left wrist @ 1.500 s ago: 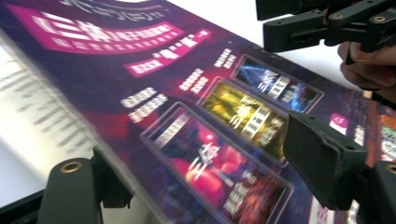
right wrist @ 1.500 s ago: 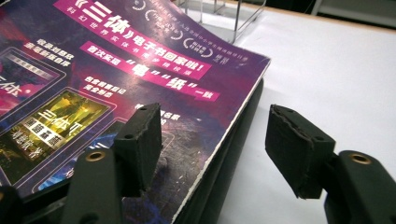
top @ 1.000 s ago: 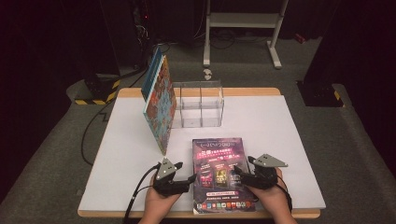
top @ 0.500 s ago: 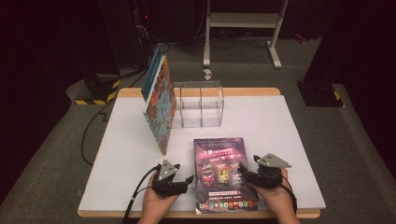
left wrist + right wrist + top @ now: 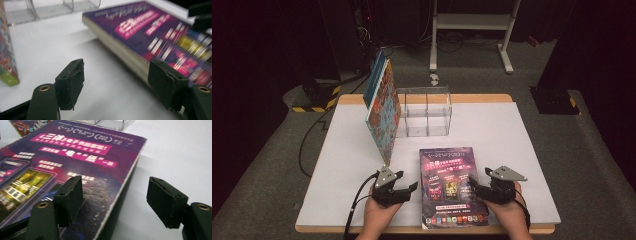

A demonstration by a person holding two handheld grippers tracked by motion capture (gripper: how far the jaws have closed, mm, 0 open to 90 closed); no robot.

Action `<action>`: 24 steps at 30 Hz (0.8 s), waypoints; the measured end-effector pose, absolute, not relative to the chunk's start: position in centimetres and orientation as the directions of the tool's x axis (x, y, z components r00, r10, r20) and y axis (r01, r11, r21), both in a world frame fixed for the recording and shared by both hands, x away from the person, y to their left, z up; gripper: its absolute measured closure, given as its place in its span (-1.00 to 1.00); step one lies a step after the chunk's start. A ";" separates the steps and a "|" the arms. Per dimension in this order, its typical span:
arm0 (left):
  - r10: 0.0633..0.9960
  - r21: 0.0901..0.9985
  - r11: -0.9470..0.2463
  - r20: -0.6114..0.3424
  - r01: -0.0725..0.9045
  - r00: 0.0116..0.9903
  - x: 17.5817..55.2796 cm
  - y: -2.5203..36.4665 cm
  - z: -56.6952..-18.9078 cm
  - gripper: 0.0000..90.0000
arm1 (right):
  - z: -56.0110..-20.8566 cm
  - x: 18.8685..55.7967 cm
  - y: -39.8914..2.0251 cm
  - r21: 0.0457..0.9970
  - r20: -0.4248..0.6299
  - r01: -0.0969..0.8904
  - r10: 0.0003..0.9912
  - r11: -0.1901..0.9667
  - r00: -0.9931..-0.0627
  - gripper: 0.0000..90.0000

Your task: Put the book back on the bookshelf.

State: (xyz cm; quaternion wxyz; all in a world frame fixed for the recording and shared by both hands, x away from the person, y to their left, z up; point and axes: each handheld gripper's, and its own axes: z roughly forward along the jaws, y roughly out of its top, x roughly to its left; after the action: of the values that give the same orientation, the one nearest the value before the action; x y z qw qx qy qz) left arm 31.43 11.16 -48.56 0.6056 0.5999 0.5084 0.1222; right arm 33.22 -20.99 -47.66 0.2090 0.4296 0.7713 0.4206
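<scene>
Your left gripper (image 5: 411, 186) and right gripper (image 5: 474, 186) flank the purple book (image 5: 452, 185), jaws released: its edges sit between each pair, ready for a two-sided lift.

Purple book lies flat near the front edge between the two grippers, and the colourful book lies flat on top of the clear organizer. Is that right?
Not quite. The colourful book does not lie flat on the clear organizer: it stands on edge at the organizer's left side, as the high view shows. The purple book does lie flat between the left gripper and the right gripper.
</scene>
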 end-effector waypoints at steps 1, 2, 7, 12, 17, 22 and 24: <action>0.745 0.846 0.250 -0.478 0.470 0.465 31.5 10.7 -48.5 -0.39 | -47.6 33.3 -20.9 0.832 0.035 0.480 0.836 0.280 -0.548 -0.41; 0.730 0.836 0.246 -0.492 0.490 0.474 31.7 10.2 -48.4 -0.41 | -47.6 33.3 -20.8 0.831 0.042 0.484 0.835 0.276 -0.549 -0.43; 0.719 0.782 0.221 -0.535 0.583 0.444 33.3 8.0 -49.5 -0.60 | -47.9 33.7 -20.3 0.818 0.074 0.505 0.820 0.275 -0.567 -0.53; 0.698 0.742 0.241 -0.581 0.626 0.419 34.1 7.2 -49.6 -0.72 | -48.0 34.1 -20.1 0.819 0.086 0.504 0.811 0.273 -0.578 -0.55; 0.683 0.715 0.251 -0.608 0.652 0.404 34.8 7.1 -49.9 -0.84 | -48.1 34.1 -20.1 0.822 0.082 0.499 0.809 0.276 -0.582 -0.54; 0.671 0.692 0.241 -0.626 0.681 0.399 35.3 7.2 -50.1 -0.97 | -48.1 34.0 -20.1 0.819 0.086 0.505 0.812 0.272 -0.577 -0.53; 0.659 0.686 0.236 -0.634 0.688 0.405 35.5 7.1 -50.2 -0.97 | -48.1 34.0 -20.1 0.820 0.085 0.503 0.811 0.272 -0.578 -0.53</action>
State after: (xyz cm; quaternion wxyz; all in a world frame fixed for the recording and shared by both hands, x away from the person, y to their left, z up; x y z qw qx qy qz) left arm 35.48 7.05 -50.21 0.5666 0.6178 0.5451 -0.0131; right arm 33.98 -20.10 -48.07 0.1790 0.4229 0.7772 0.4302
